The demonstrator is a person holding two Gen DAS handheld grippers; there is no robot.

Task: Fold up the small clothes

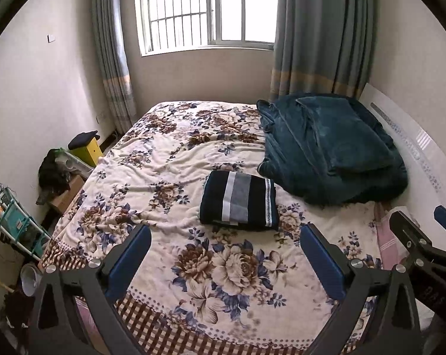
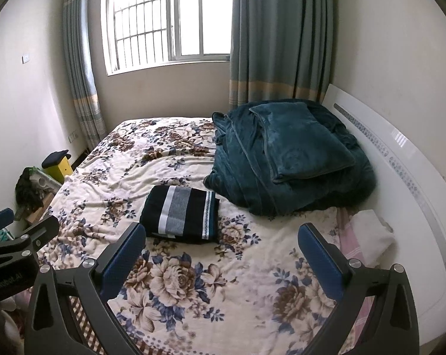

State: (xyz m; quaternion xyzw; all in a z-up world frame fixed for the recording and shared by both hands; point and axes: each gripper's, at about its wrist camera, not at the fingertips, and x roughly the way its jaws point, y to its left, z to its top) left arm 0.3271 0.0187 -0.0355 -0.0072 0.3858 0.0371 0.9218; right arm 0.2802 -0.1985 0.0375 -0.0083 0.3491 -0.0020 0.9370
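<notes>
A dark garment with grey and white stripes [image 1: 239, 199] lies folded into a flat rectangle on the floral bedspread [image 1: 169, 159]; it also shows in the right wrist view [image 2: 181, 214]. My left gripper [image 1: 226, 245] is open and empty, held above the bed just in front of the garment. My right gripper [image 2: 221, 238] is open and empty, also above the bed near the garment's front edge. The right gripper shows at the right edge of the left wrist view [image 1: 424, 236]. The left gripper shows at the left edge of the right wrist view [image 2: 22, 230].
A pile of teal blankets [image 1: 332, 148] lies at the back right of the bed against the white headboard [image 2: 400, 159]. A white cloth [image 2: 371, 230] lies by the headboard. A yellow stool [image 1: 87, 148], boxes and a shelf rack [image 1: 13, 222] stand along the left wall.
</notes>
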